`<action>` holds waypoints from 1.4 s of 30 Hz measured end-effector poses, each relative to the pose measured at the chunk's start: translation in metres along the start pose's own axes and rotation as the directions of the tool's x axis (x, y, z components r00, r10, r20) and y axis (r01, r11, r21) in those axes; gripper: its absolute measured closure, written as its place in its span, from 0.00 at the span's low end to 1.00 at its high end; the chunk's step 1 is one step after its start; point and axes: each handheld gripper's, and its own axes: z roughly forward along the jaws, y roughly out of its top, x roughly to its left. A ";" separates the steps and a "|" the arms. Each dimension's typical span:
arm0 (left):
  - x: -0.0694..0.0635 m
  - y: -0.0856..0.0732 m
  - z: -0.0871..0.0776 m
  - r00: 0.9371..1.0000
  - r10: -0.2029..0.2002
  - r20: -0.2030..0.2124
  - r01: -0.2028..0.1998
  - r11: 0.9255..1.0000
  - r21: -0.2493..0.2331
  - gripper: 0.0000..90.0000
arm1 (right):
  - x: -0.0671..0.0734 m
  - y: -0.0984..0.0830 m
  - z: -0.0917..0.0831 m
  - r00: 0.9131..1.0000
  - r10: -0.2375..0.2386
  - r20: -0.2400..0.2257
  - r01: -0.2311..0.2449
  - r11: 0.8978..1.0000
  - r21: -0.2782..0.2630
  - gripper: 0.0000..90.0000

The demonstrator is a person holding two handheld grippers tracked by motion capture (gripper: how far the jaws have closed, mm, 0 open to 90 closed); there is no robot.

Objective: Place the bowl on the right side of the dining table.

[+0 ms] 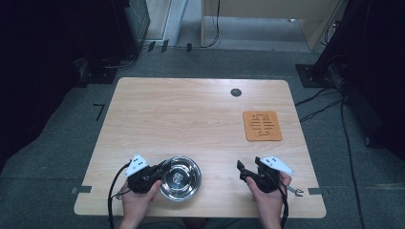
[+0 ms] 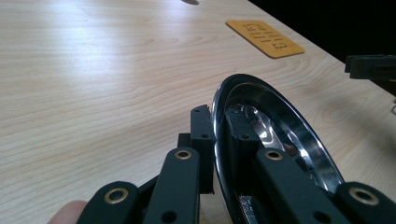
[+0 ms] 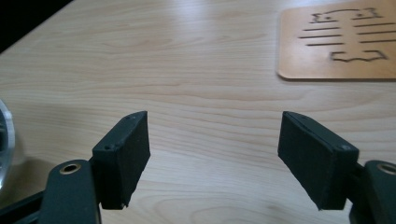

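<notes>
Near the table [image 1: 200, 109] front edge, the left gripper [image 1: 160, 172] clamps the steel bowl [image 1: 180, 178] rim, while the right gripper [image 1: 244, 171] hangs with jaws apart and empty.

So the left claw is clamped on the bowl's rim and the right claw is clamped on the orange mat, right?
Not quite. The left claw does grip the bowl by its rim, but the right claw is open and holds nothing; the right gripper view shows the orange mat lying farther off.

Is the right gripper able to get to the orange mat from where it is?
Probably yes. The right gripper has open, empty jaws, and only bare table lies between it and the orange mat.
</notes>
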 end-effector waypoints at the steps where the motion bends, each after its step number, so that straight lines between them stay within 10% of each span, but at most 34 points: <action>1: -0.002 0.000 0.000 1.000 0.005 0.004 -0.005 1.000 -0.007 0.93 | 0.007 0.000 -0.001 0.999 -0.001 -0.033 0.001 1.000 -0.004 0.28; 23: -0.020 -0.001 0.004 0.999 0.041 0.021 -0.040 0.997 -0.063 0.93 | 0.054 -0.008 0.003 0.975 -0.049 -0.215 0.051 0.999 0.002 0.46; 33: -0.025 -0.001 0.003 0.998 0.057 0.022 -0.055 0.995 -0.089 0.93 | 0.072 -0.015 0.007 0.949 -0.084 -0.303 0.096 0.995 0.025 0.55; 42: -0.027 -0.001 0.002 0.997 0.066 0.028 -0.063 0.993 -0.099 0.93 | 0.081 -0.020 0.014 0.951 -0.095 -0.294 0.123 0.989 0.079 0.51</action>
